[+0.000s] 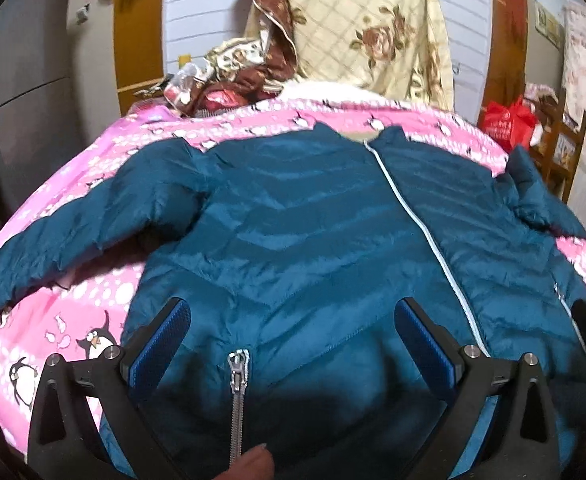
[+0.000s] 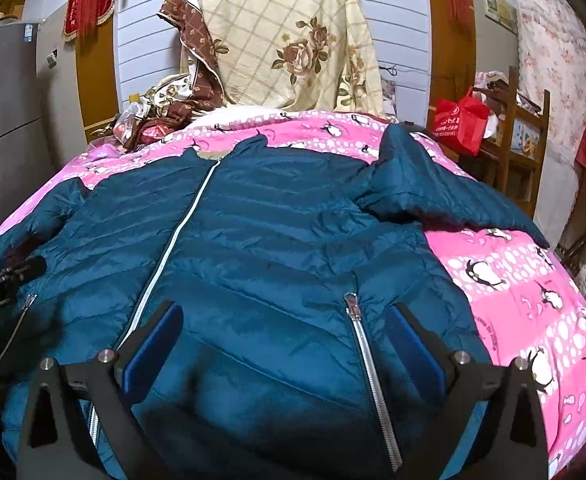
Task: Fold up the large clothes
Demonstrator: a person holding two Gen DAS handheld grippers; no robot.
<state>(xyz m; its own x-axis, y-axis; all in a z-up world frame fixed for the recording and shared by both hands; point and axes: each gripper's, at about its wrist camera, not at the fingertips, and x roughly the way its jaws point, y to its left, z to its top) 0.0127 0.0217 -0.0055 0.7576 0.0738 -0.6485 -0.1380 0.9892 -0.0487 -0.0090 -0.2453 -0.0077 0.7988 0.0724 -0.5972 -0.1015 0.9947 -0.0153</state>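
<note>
Across the centre of both frames: we see the teal padded jacket [image 1: 301,216] lying front-up on the pink penguin quilt [image 1: 93,312], collar toward the top of the frame and hem toward us, which we judge is the spread-out start for a fold.
Front zip: the pale zip line [image 1: 413,216] runs closed from collar to hem, so the two front panels stay together as one sheet.
Sleeves: the left-frame sleeve [image 1: 65,232] stretches out flat toward the lower left; the other sleeve [image 2: 421,176] is bunched and doubled toward the upper right of the right wrist view, so we think it needs straightening.
Left gripper [image 1: 293,340]: we hold it low over the hem by the pocket zip [image 1: 238,372], fingers wide apart, nothing between them; whether the tips touch cloth we cannot tell.
Right gripper [image 2: 285,344]: fingers likewise spread, straddling the other pocket zip [image 2: 369,364] near the hem, gripping nothing.
Background: a floral sheet [image 2: 289,40] hangs at the top centre, a red bag [image 2: 461,120] sits at the right, both clear of the work.
Stage: we judge no fold is made yet.
</note>
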